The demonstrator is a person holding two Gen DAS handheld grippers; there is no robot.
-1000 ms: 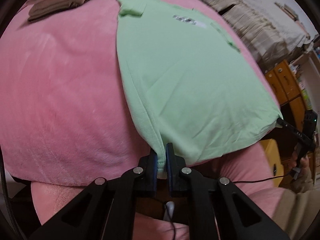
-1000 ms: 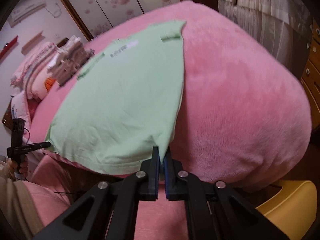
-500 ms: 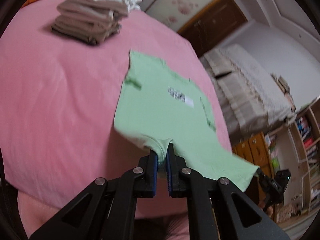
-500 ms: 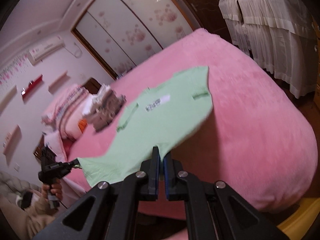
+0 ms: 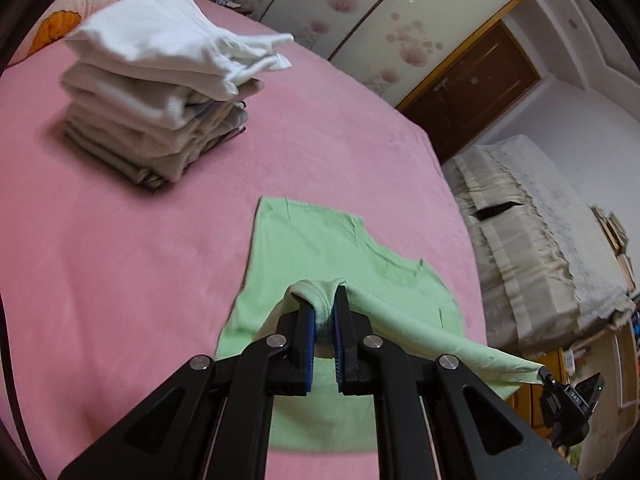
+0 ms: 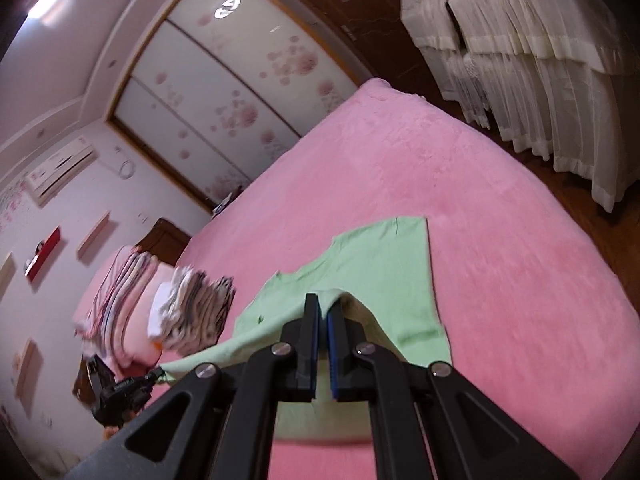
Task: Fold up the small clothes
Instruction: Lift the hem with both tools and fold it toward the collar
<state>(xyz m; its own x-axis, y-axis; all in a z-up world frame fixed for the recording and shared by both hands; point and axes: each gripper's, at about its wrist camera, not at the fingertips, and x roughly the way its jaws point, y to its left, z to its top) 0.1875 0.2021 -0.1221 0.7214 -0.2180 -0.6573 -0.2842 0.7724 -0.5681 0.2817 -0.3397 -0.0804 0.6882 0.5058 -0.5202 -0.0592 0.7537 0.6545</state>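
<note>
A light green T-shirt [image 5: 320,248] lies on the pink bed [image 5: 120,264]; its neck end rests flat at the far side. My left gripper [image 5: 324,304] is shut on one hem corner, held above the shirt's body. My right gripper [image 6: 323,306] is shut on the other hem corner of the T-shirt [image 6: 384,264]. The hem hangs stretched between the two grippers, doubled over the lower part. The right gripper [image 5: 568,404] shows at the left wrist view's right edge, and the left gripper [image 6: 120,394] at the right wrist view's lower left.
A stack of folded pale clothes [image 5: 160,92] stands on the bed at the far left, also seen in the right wrist view [image 6: 192,312]. Pillows [image 6: 116,300] lie beyond it. Curtains [image 6: 540,60], a wardrobe [image 6: 224,92] and a covered sofa [image 5: 532,248] surround the bed.
Both grippers have lifted the hem off the bed's near edge and carried it forward toward the neck. The shirt is now folded over itself.
</note>
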